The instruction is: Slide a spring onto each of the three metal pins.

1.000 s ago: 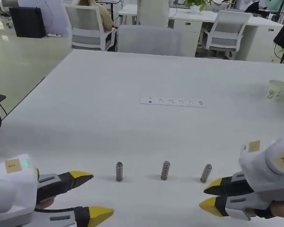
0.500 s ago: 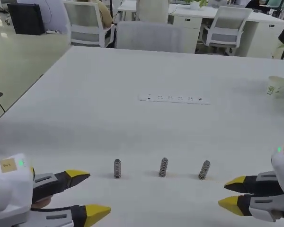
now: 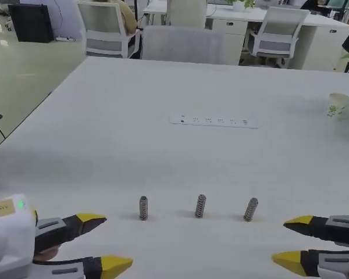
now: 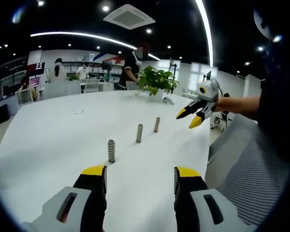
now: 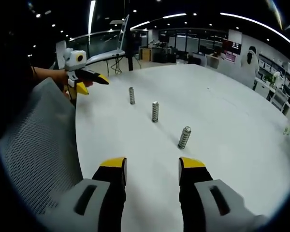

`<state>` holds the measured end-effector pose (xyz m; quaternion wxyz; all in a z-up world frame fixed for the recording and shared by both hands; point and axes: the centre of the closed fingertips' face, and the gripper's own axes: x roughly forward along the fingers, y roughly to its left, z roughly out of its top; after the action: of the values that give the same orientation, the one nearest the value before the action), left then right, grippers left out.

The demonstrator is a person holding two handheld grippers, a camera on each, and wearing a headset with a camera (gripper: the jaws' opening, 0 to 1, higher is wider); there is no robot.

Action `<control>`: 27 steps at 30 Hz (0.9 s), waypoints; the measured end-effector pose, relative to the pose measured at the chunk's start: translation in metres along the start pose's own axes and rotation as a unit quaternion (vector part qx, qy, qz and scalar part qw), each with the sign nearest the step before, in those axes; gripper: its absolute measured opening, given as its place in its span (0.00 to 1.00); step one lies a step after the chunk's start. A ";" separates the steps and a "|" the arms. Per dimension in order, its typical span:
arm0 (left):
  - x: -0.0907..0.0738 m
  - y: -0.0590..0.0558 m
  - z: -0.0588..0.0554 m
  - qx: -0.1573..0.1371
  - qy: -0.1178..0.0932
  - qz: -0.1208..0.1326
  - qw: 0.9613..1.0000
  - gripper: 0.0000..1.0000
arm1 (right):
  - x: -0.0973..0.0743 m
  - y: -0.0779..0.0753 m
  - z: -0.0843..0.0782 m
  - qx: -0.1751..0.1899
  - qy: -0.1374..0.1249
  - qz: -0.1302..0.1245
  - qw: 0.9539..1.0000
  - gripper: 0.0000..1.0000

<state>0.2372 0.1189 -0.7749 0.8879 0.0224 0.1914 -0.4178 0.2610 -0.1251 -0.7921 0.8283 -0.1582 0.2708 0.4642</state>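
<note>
Three metal pins stand in a row near the table's front edge, each with a spring around it: the left spring (image 3: 143, 207), the middle spring (image 3: 200, 206) and the right spring (image 3: 251, 209). The same row appears as spring (image 4: 111, 151), spring (image 4: 139, 133), spring (image 4: 157, 124), and as spring (image 5: 184, 137), spring (image 5: 155, 111), spring (image 5: 132, 95). My left gripper (image 3: 107, 241) (image 4: 140, 172) is open at the bottom left, empty, short of the left spring. My right gripper (image 3: 294, 238) (image 5: 151, 164) is open at the bottom right, empty, beside the right spring.
A white power strip (image 3: 213, 121) lies in the middle of the white table (image 3: 163, 99). A paper cup (image 3: 339, 106) stands at the right edge. Grey office chairs (image 3: 183, 45) line the far side. A mesh chair back (image 5: 43, 140) is close to the near edge.
My right gripper has drawn back to the right and lower, away from the right spring. My left gripper has sunk slightly. The springs have not moved.
</note>
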 end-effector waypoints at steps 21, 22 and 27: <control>0.004 0.000 -0.007 -0.012 0.008 -0.005 1.000 0.63 | 0.008 -0.005 0.002 0.017 -0.028 -0.006 0.999 0.69; 0.004 0.001 -0.007 -0.013 0.008 -0.004 1.000 0.64 | 0.008 -0.005 0.002 0.018 -0.029 -0.007 0.999 0.70; 0.005 0.003 -0.006 -0.013 0.006 0.001 1.000 0.68 | 0.009 -0.004 0.003 0.021 -0.032 -0.005 0.999 0.73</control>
<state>0.2408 0.1184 -0.7822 0.8874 0.0137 0.2020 -0.4142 0.2690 -0.1191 -0.7953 0.8420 -0.1269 0.2532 0.4591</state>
